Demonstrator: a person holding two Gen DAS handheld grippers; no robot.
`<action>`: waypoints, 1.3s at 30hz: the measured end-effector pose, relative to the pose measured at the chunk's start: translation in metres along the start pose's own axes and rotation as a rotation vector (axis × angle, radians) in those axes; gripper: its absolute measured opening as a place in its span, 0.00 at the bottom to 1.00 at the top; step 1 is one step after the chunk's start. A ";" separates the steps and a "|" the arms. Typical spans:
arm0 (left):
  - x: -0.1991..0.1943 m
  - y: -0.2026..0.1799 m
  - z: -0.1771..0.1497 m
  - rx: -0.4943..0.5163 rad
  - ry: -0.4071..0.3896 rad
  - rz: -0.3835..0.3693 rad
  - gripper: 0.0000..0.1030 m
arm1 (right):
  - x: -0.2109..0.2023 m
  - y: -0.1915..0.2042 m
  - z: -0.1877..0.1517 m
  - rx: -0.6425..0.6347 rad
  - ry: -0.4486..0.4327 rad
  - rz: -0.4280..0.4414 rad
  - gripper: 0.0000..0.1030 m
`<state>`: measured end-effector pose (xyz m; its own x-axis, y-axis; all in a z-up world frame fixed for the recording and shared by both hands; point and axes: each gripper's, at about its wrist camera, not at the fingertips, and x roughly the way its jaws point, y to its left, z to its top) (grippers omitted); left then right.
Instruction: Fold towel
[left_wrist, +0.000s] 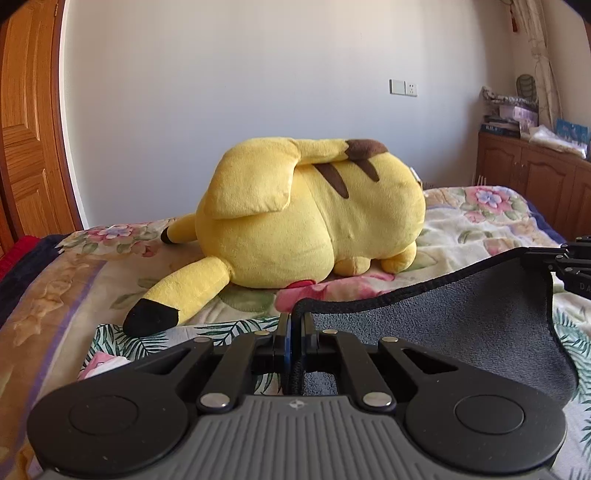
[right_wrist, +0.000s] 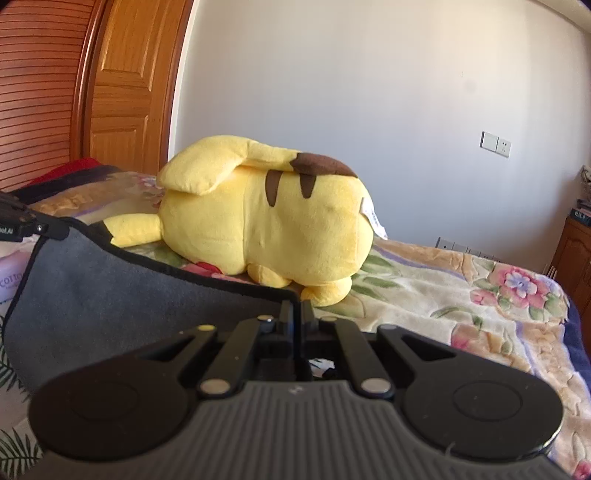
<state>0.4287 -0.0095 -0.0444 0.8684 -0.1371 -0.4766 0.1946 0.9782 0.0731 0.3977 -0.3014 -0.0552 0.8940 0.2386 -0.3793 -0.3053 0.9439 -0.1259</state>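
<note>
A dark grey towel with a black hem hangs stretched between my two grippers above the bed. My left gripper is shut on the towel's left corner. My right gripper is shut on the towel's right corner; the towel spreads to its left. The right gripper also shows at the right edge of the left wrist view, pinching the far corner. The left gripper shows at the left edge of the right wrist view. The towel's lower part sags below and is partly hidden by the gripper bodies.
A big yellow plush toy lies on the floral blanket just beyond the towel. A wooden door and white wall stand behind. A wooden cabinet with clutter stands at the right. A palm-leaf print cloth lies under the towel.
</note>
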 end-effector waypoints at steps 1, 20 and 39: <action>0.006 0.000 -0.003 0.000 0.006 0.003 0.00 | 0.004 -0.001 -0.003 0.011 0.008 0.002 0.04; 0.066 -0.003 -0.035 0.031 0.099 0.039 0.00 | 0.046 0.003 -0.037 -0.022 0.119 -0.007 0.04; 0.043 -0.014 -0.022 0.005 0.097 0.046 0.25 | 0.022 0.005 -0.028 0.018 0.130 0.006 0.49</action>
<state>0.4532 -0.0254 -0.0853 0.8281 -0.0763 -0.5554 0.1580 0.9823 0.1007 0.4064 -0.2978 -0.0897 0.8415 0.2140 -0.4961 -0.3040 0.9466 -0.1073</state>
